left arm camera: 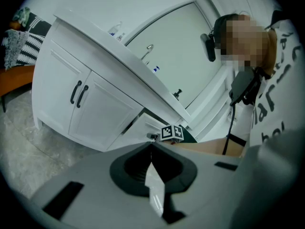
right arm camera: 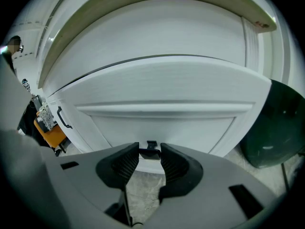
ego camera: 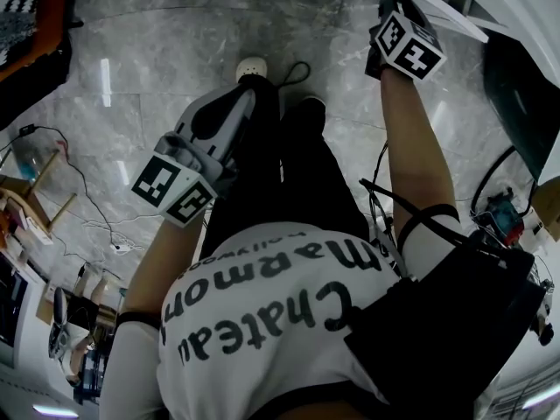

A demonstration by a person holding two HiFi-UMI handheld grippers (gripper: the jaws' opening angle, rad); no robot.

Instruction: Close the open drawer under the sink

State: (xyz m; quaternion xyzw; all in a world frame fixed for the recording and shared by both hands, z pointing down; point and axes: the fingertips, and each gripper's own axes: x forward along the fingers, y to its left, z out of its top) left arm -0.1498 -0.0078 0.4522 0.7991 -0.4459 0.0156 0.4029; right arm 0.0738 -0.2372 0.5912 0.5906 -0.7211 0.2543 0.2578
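Jaws of right gripper (right arm camera: 149, 146) apart, straddling drawer handle (right arm camera: 149, 153)

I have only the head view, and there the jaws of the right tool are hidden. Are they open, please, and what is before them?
Observer: The right tool is open; the small dark metal handle of the white panelled drawer front shows between its tips, not gripped.
Operator: And the left tool?
Observer: The left tool is shut and empty, away from the white two-door cabinet.
Operator: Does the drawer front stand out?
Observer: Yes; the left gripper view shows it out from that cabinet, a dark gap beside it.
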